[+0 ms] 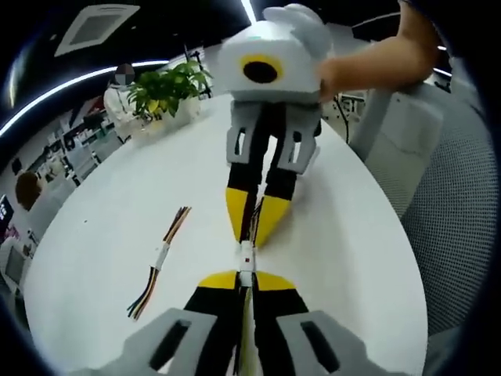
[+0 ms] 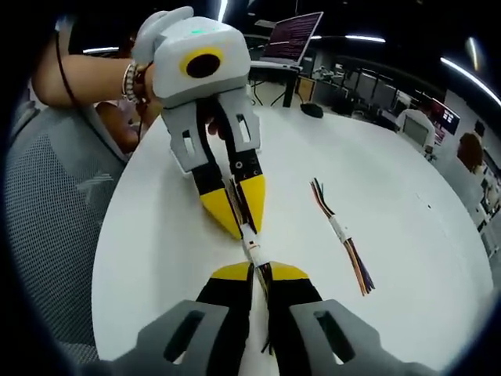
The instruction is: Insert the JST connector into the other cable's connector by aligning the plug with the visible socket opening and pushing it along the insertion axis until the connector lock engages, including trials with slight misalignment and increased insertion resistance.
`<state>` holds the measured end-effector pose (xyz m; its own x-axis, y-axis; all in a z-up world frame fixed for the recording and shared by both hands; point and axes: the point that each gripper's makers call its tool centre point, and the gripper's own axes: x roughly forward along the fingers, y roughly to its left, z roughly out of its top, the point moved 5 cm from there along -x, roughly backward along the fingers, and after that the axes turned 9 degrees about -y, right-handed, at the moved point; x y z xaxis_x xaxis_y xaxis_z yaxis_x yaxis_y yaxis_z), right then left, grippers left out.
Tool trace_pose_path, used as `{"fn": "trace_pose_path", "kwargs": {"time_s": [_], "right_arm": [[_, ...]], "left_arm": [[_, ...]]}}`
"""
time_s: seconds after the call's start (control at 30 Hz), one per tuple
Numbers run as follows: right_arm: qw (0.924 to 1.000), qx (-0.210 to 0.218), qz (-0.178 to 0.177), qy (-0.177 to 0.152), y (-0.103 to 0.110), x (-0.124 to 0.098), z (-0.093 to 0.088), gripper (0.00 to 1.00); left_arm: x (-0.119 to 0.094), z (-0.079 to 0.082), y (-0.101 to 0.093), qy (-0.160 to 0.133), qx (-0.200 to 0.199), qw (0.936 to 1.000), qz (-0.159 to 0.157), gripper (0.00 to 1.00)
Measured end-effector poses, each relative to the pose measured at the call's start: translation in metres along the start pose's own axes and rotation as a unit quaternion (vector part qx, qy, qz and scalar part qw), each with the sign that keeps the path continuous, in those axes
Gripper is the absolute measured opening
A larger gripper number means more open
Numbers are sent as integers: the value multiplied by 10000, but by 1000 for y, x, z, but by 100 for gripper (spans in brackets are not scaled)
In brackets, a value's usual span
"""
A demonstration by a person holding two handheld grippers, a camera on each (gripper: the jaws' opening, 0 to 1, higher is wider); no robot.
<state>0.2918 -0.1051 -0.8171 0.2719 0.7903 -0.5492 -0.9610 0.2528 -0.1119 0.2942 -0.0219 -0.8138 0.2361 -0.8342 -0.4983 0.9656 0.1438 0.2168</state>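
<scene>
Both grippers, left gripper [image 1: 244,283] and right gripper [image 2: 258,274], were clamped on cable ends, tips facing so the white JST connector [image 1: 247,257] (apparently mated) was bridged above the desk [image 1: 352,235]; a spare cable [image 1: 160,258] lay at nine o'clock.

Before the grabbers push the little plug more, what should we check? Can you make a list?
1. Left gripper shut on its cable: ok.
2. Right gripper shut on its cable: ok.
3. White connectors meet tip to tip between the grippers: ok.
4. Plug in line with the socket: cannot tell, too small.
5. Lock clicked in: cannot tell.
6. Spare cable lies aside on the table, clear of the push: ok.
</scene>
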Motion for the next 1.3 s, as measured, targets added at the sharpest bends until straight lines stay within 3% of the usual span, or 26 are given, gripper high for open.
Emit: {"fn": "trace_pose_path", "kwargs": {"time_s": [0.53, 1.3], "right_arm": [[9996, 243, -116, -29, -3, -2, 1, 3], [9997, 136, -171, 124, -4, -1, -1, 3]], "left_arm": [[1, 4, 3, -41, 92, 9999, 81, 0], [4, 3, 2, 56, 141, 9999, 75, 0]]}}
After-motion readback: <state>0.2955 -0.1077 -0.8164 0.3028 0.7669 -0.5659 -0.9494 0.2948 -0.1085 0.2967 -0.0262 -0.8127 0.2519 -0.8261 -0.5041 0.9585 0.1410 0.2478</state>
